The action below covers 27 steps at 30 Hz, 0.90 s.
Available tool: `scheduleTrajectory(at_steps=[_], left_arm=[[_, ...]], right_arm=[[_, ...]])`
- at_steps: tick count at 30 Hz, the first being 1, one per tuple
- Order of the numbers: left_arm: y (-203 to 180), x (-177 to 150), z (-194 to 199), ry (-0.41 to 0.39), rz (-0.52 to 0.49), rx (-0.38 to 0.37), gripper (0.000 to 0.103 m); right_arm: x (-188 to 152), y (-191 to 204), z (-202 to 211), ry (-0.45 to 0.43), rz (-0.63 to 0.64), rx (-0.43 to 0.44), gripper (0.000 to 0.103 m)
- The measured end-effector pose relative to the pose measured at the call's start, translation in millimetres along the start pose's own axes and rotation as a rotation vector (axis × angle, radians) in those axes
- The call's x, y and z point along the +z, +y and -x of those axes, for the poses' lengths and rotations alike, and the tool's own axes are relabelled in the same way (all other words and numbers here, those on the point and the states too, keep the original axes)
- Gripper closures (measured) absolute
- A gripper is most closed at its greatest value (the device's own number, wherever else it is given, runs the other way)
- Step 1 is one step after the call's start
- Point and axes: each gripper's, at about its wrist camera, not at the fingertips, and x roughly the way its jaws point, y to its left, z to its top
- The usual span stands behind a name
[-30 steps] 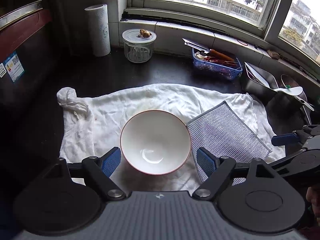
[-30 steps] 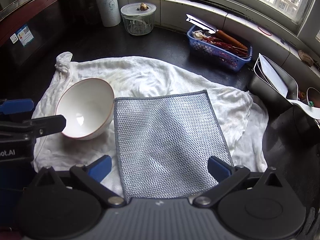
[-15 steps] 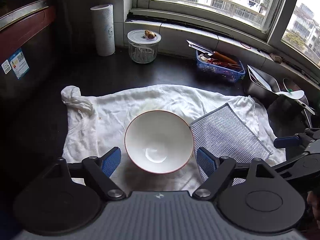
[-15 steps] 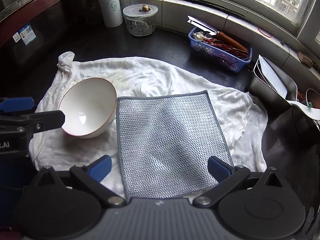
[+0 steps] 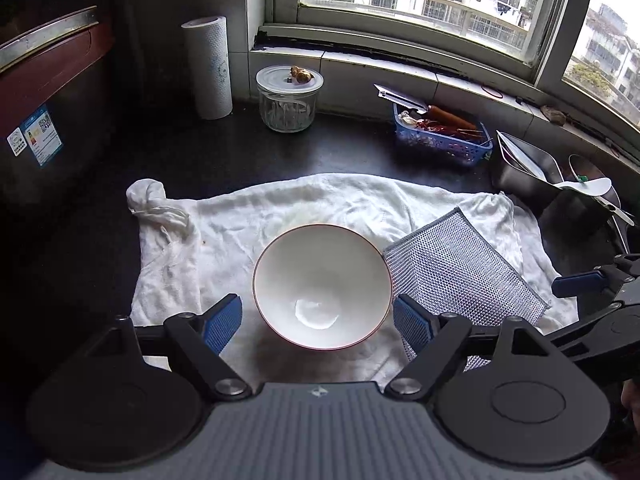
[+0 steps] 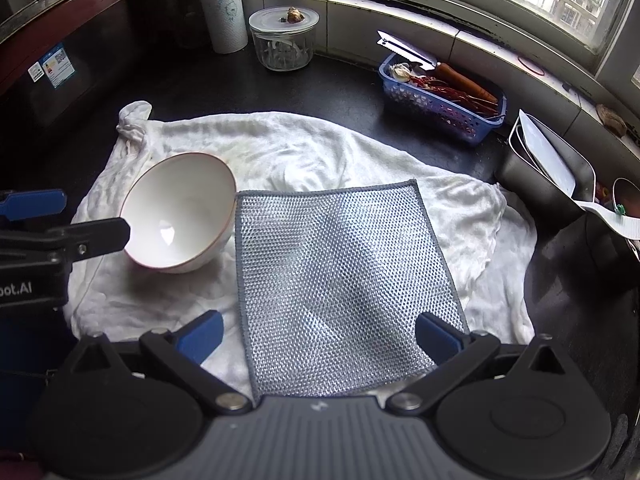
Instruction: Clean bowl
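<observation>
A white bowl with a thin red rim is seen directly ahead of the left gripper, framed between its two blue-padded fingers. The jaws are spread wide and released, and nothing is grasped; whether the pads touch the bowl's sides cannot be told. The bowl is set upright on a crumpled white towel that is spread over a dark countertop. A small wet patch is visible at the bottom of the bowl.

A grey mesh dishcloth is laid flat on the towel, directly ahead of and between the jaws of the right gripper. Those jaws are also held wide apart and empty, with the cloth's near edge reaching in between the blue pads. In the right wrist view the bowl is placed to the left of the jaws, just beside the cloth's left edge, and the left gripper's finger is seen near its rim.

Further ahead of both pairs of jaws, a paper towel roll, a lidded glass jar and a blue basket are lined up near the window ledge. Off to the right of the jaws, a metal tray is stood on the counter.
</observation>
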Motion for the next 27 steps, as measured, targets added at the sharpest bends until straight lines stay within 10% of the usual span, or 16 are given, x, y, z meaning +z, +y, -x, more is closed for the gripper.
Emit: scheduleTrajectory(at_steps=[27], left_arm=[[23, -10, -14, 0.007, -0.025, -0.016, 0.02]], right_arm=[[-2, -18, -21, -0.045, 0.002, 0.037, 0.001]])
